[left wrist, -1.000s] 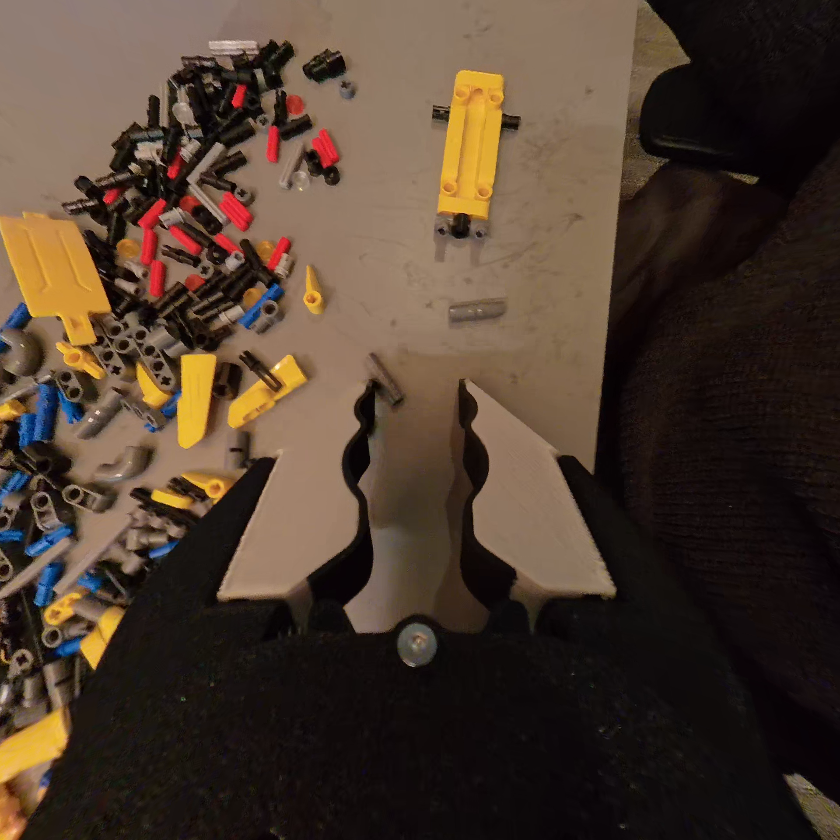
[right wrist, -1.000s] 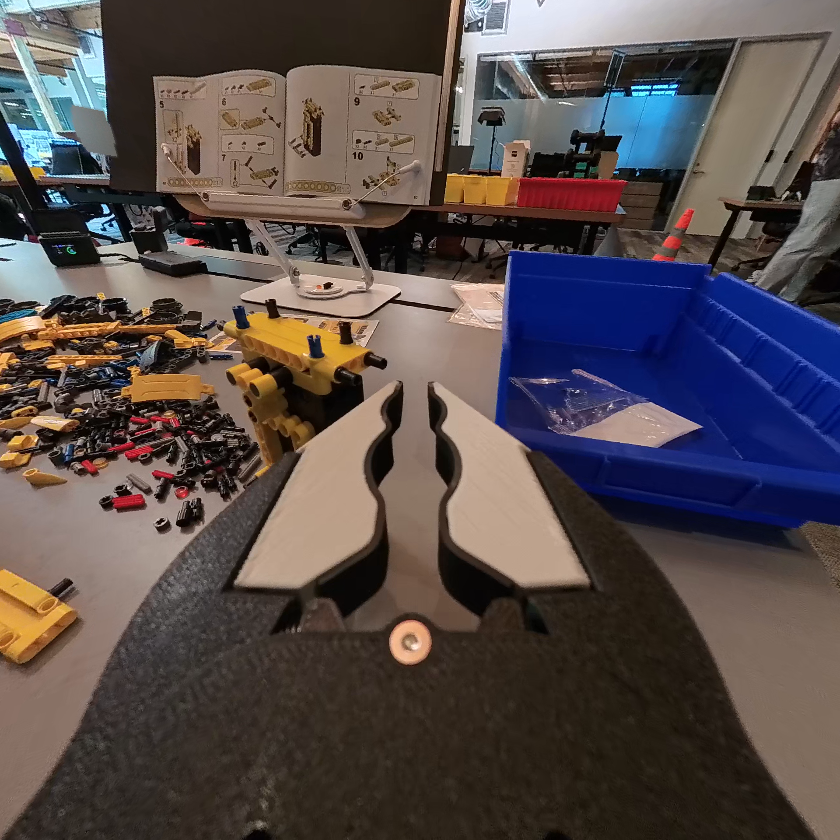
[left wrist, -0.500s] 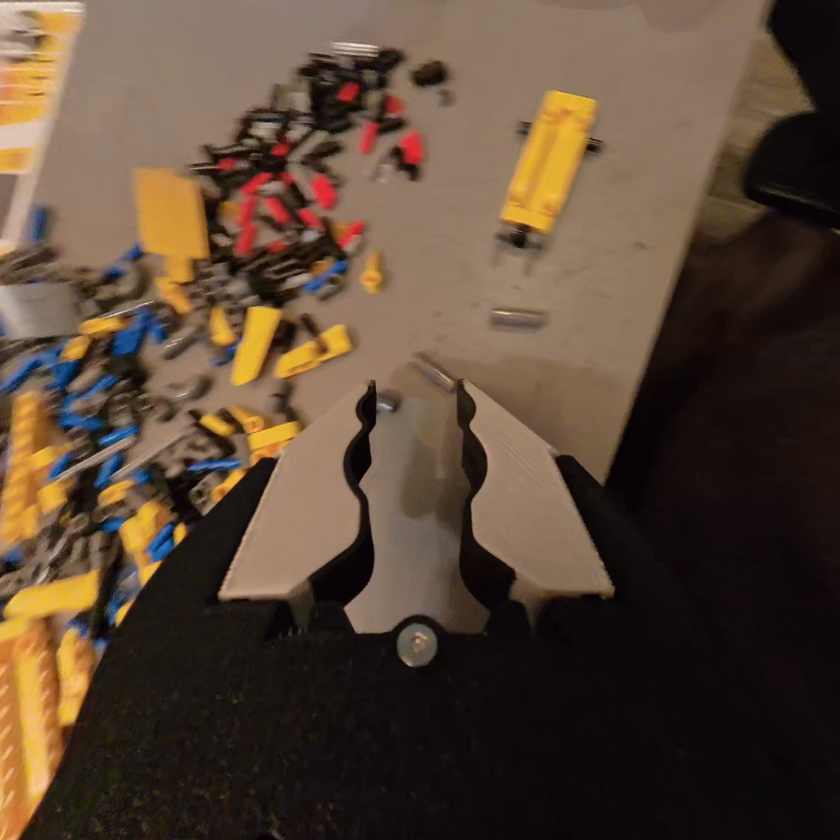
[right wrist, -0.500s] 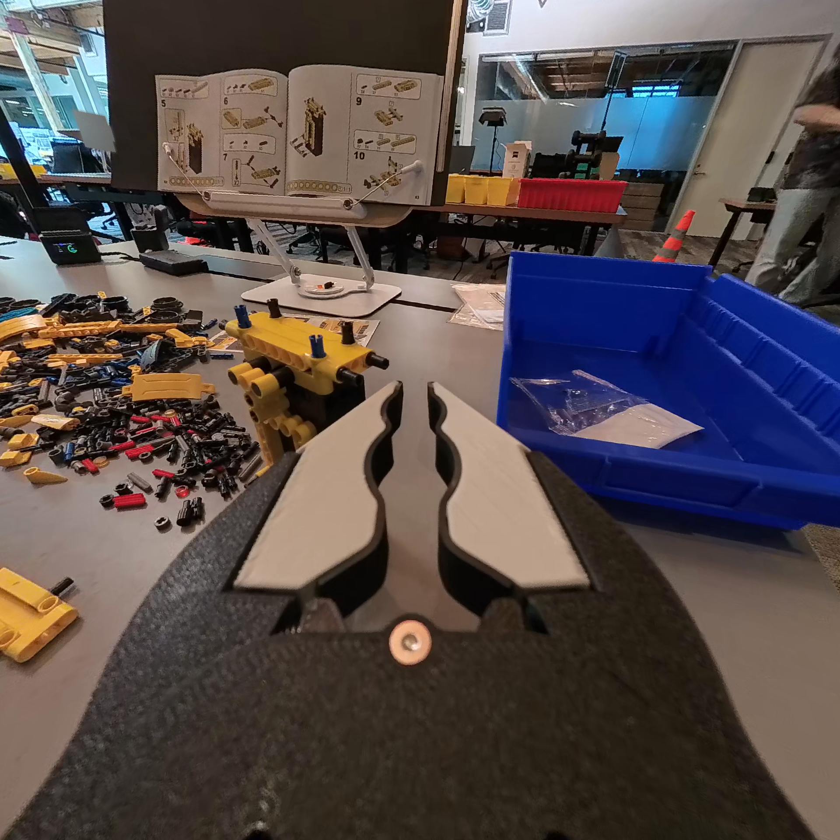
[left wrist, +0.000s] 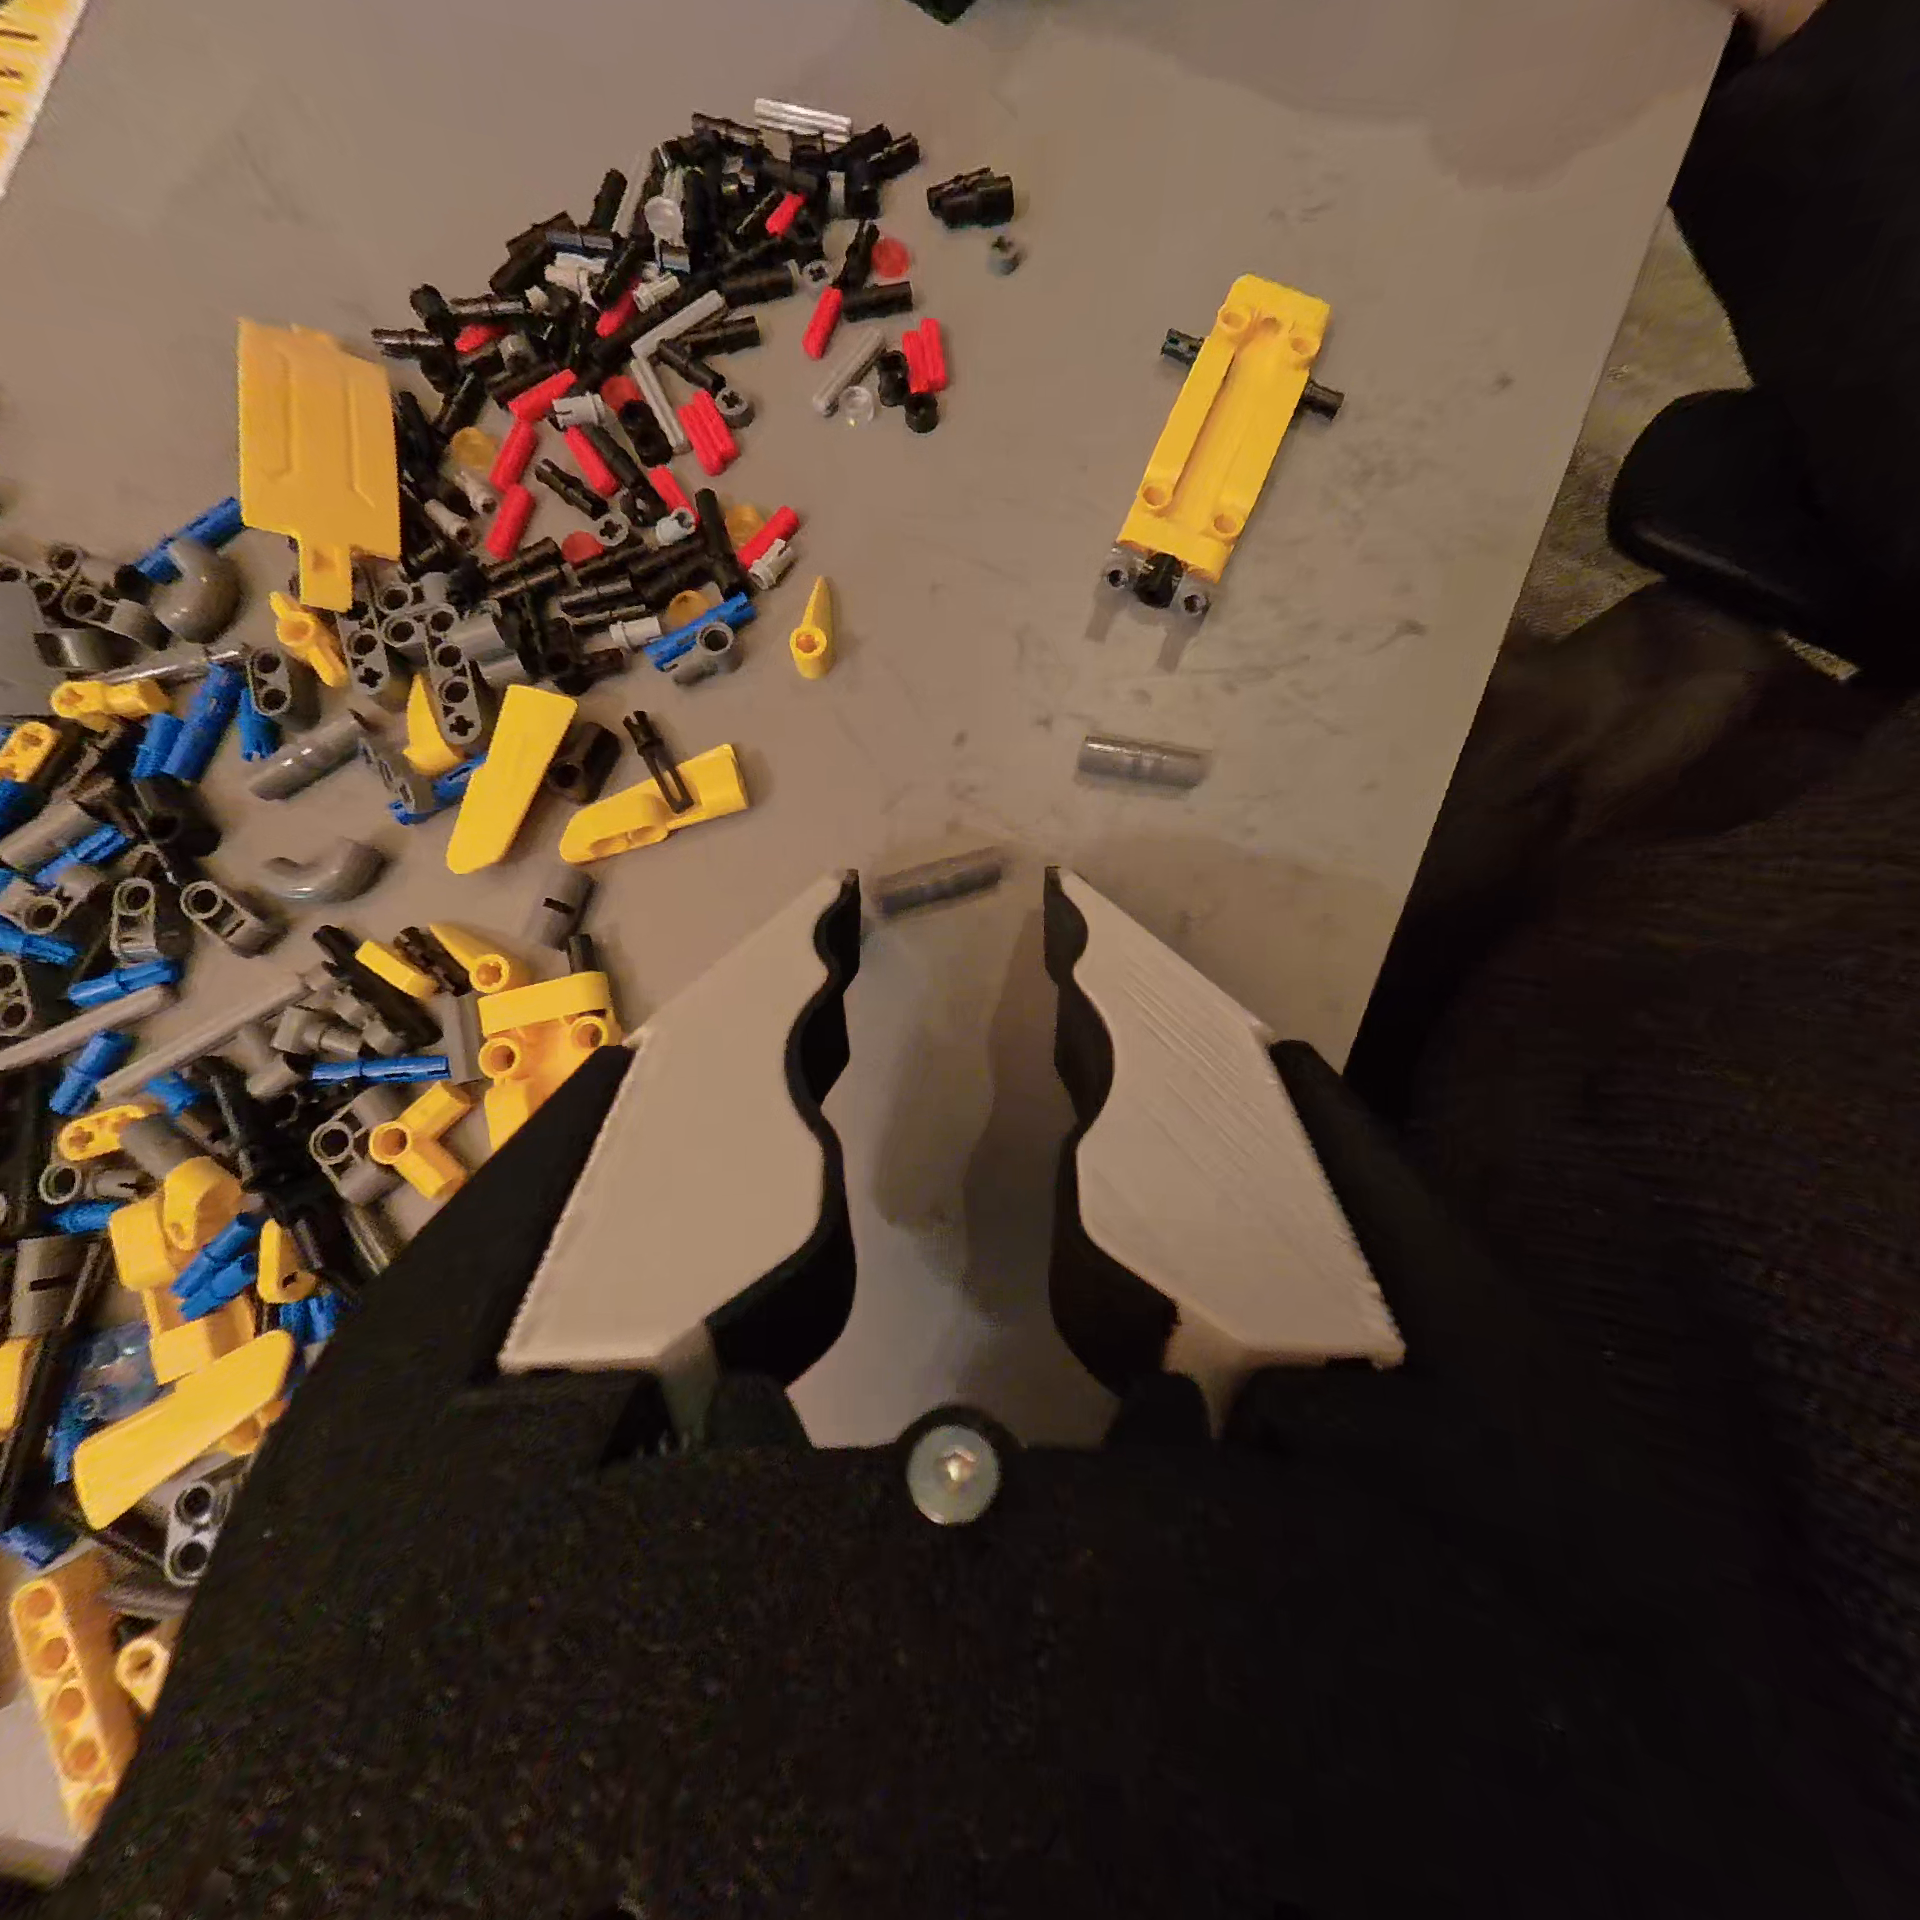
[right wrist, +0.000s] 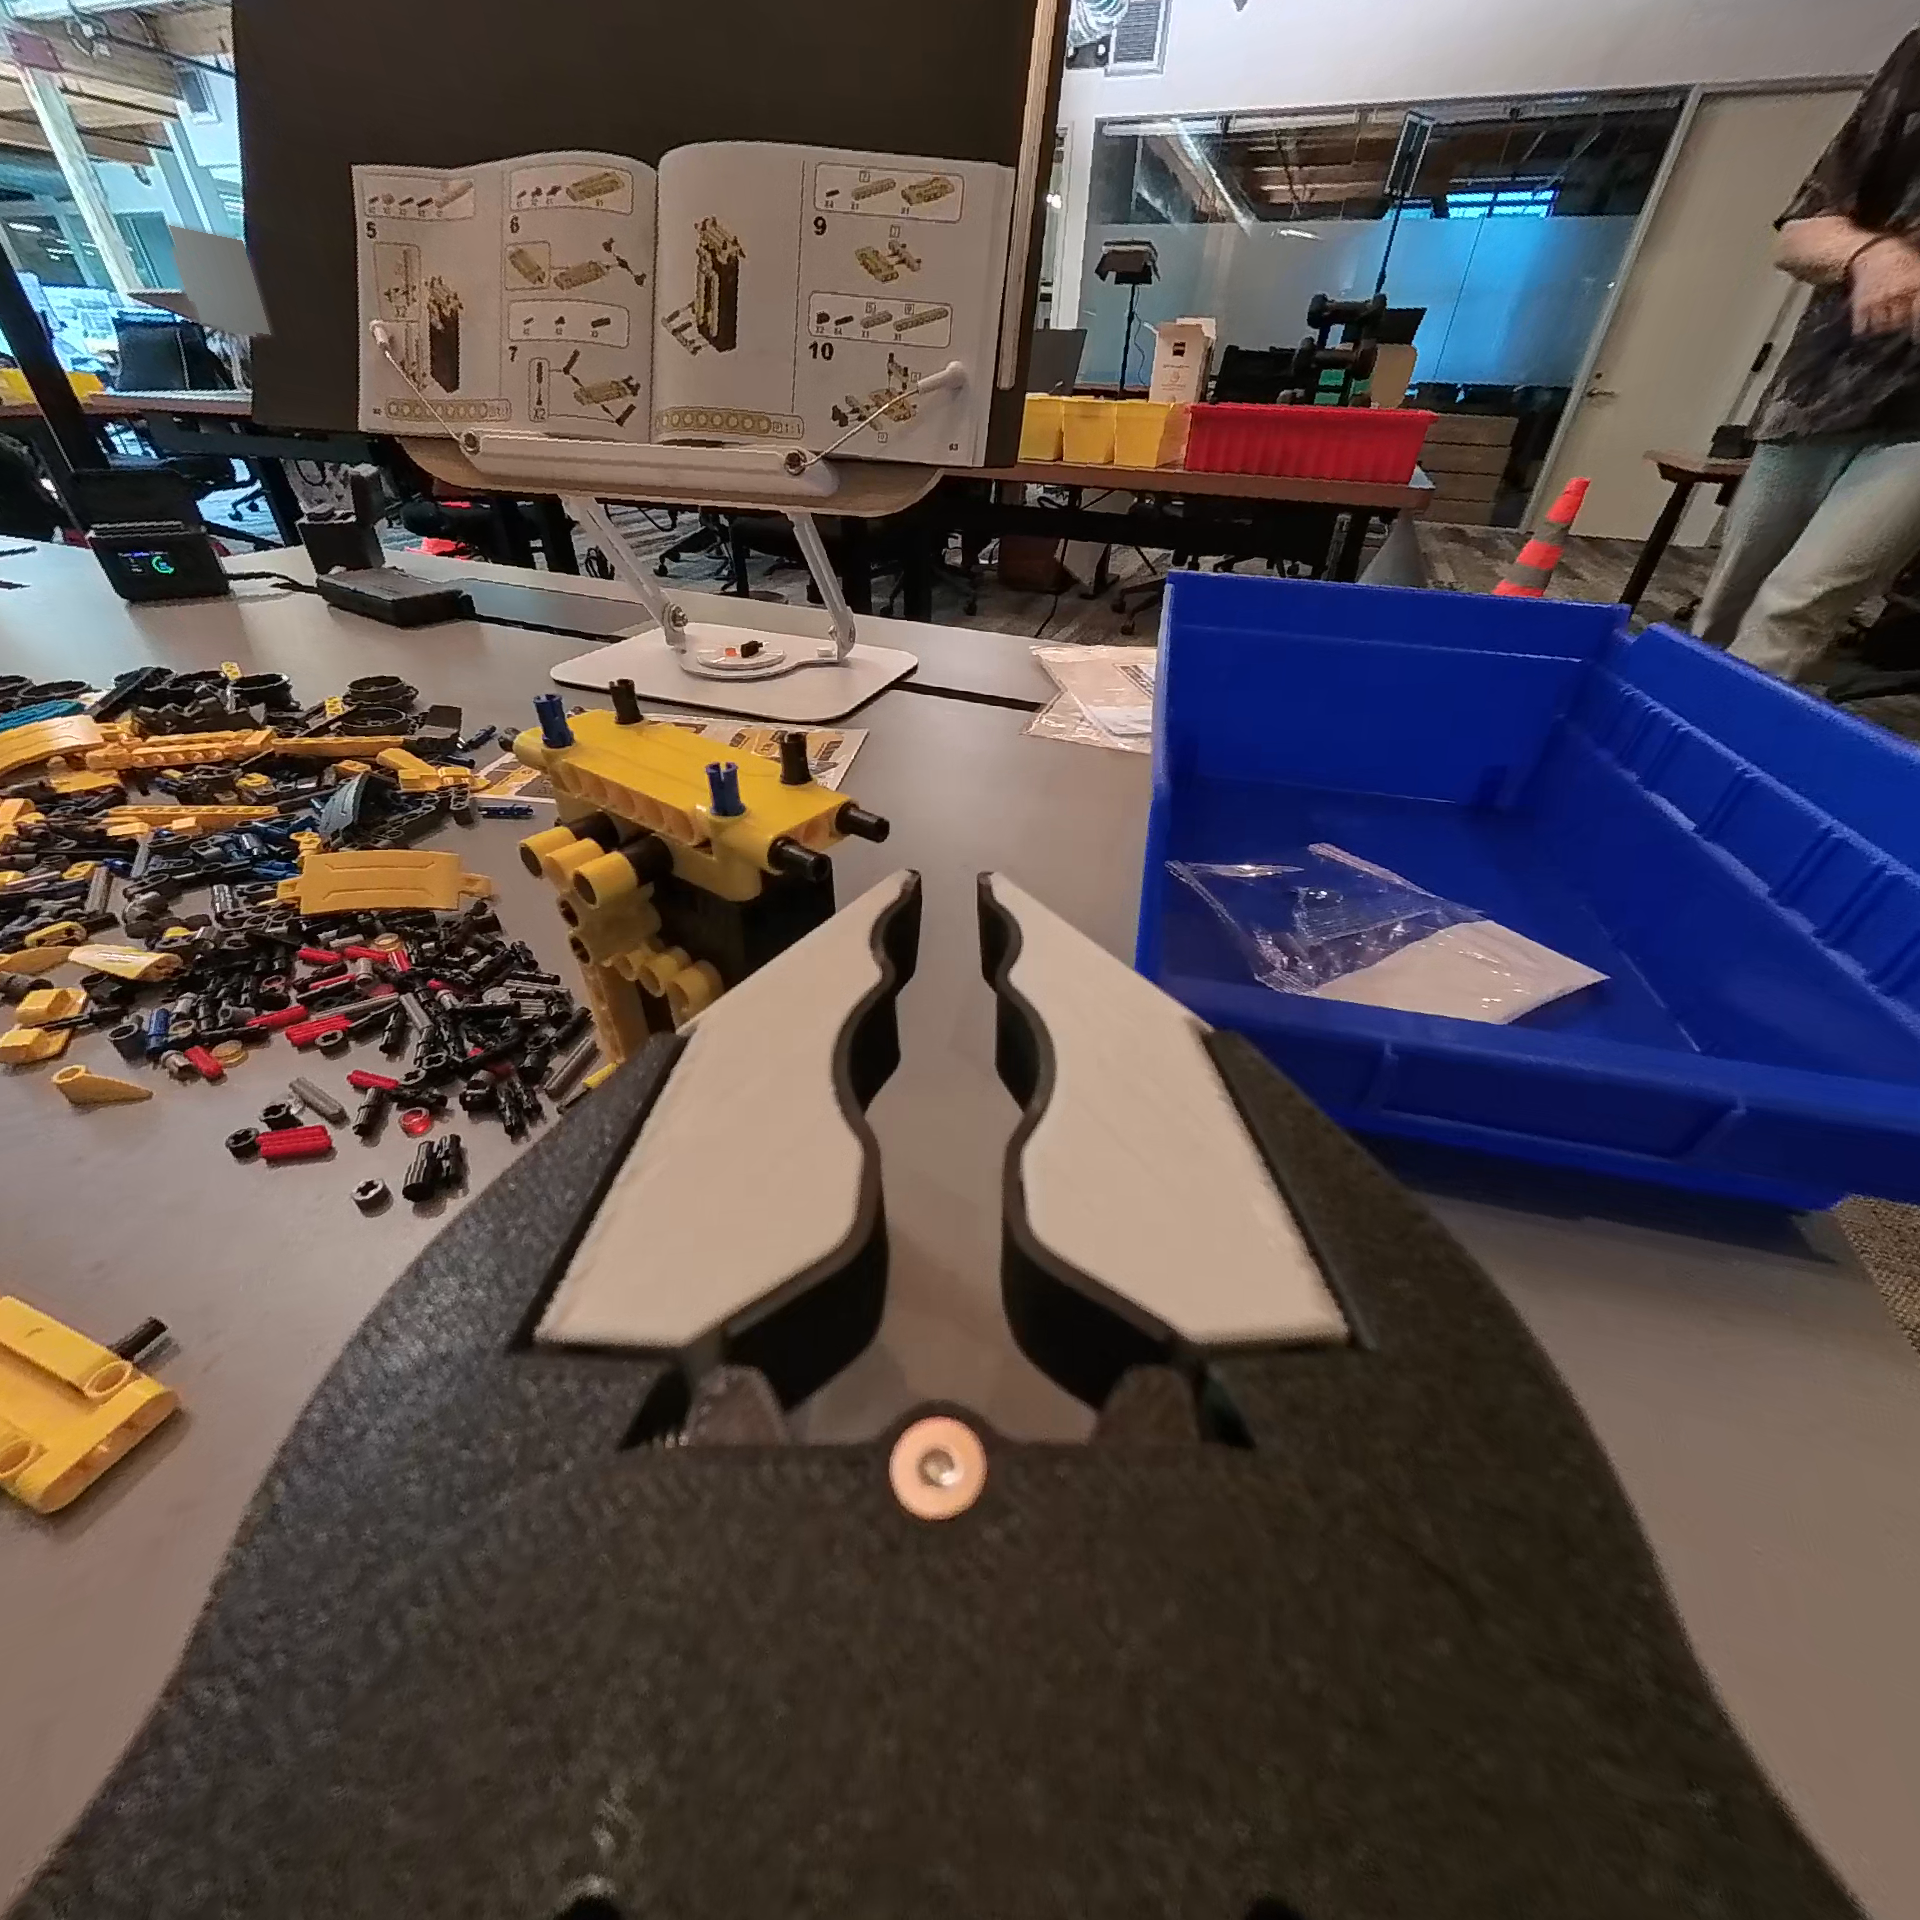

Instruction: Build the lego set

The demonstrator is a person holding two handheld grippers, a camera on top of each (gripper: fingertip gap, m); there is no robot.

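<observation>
Parts fill the left of the left wrist view: a loose pile point(left wrist: 582, 416) of black, red, grey, blue and yellow pieces spread over the grey surface point(left wrist: 1143, 125), with a flat yellow panel point(left wrist: 317, 447) lying on its far-left side. Right of the pile, the left tongs point(left wrist: 951, 876) hang over a bare patch close to the surface's right edge, jaws well apart and gripping nothing. A short grey pin point(left wrist: 940, 881) lies crosswise just past the tips, in line with the gap; whether a tip touches it cannot be told. A second grey pin point(left wrist: 1141, 758) lies a little farther and to the right, and beyond it a yellow beam point(left wrist: 1226, 436) with black pegs.

In the right wrist view, the right tongs point(right wrist: 948, 881) are empty, tips only a narrow slit apart. A yellow-and-black assembly point(right wrist: 686, 831) stands just beyond on the left, and a blue bin point(right wrist: 1455, 1101) holding a clear bag point(right wrist: 1351, 935) sits to the right.
</observation>
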